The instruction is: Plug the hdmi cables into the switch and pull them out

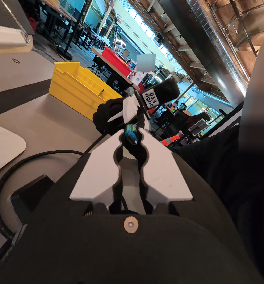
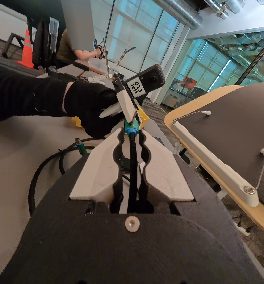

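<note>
Daylight from tall windows fills an open workshop behind a grey tabletop (image 1: 36,126), where two hand-held grippers meet tip to tip over one HDMI plug.

Seen from the left wrist view, the left gripper (image 1: 130,135) has its white fingers nearly together at the tips, with the green-and-blue HDMI plug (image 1: 131,135) between them; whether they actually press on it cannot be told. Opposite, the right gripper (image 1: 134,116), held in a black-gloved hand (image 1: 108,116), reaches the same plug from the far side.

From the right wrist view, the right gripper's tips (image 2: 131,132) sit either side of the plug's blue collar (image 2: 132,131), its black cable (image 2: 132,161) running back between the fingers; firm contact cannot be confirmed. The left gripper's white finger (image 2: 126,104) lies against the plug's green body.

A second HDMI plug (image 2: 81,148) lies loose on the table among looped cable. A yellow bin (image 1: 82,87) stands just behind. An orange traffic cone (image 2: 27,50) stands well off.
</note>
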A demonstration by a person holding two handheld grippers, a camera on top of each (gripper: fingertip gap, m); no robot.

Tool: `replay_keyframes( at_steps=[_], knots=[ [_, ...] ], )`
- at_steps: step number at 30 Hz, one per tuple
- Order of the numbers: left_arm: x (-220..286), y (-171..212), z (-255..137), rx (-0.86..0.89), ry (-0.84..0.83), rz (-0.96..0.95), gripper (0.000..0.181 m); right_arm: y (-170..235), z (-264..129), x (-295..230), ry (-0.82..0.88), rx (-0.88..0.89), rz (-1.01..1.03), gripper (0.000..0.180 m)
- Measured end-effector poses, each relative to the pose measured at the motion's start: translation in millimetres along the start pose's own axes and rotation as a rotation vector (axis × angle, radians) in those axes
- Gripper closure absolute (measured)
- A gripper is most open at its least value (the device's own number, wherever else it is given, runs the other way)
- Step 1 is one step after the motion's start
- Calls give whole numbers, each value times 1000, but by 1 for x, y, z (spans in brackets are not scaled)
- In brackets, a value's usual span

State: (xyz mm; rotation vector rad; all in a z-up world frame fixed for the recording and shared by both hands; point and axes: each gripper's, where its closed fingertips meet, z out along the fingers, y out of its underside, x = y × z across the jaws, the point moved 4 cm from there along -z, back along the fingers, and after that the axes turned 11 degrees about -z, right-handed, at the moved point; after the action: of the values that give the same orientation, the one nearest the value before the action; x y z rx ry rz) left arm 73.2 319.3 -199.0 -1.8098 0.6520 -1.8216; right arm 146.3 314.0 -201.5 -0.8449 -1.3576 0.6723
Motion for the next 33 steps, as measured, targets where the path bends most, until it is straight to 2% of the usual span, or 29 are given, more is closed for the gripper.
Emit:
replay_keyframes(
  at_steps=[17,24,33],
  knots=[
    [9,0,5,19,2,139,169,-1,6,0,3,5,21,155],
    [6,-5,4,74,-16,141,169,1,7,3,59,-37,-25,160],
    [5,-7,5,117,19,116,170,-4,9,6,99,-15,-36,157]
  ],
)
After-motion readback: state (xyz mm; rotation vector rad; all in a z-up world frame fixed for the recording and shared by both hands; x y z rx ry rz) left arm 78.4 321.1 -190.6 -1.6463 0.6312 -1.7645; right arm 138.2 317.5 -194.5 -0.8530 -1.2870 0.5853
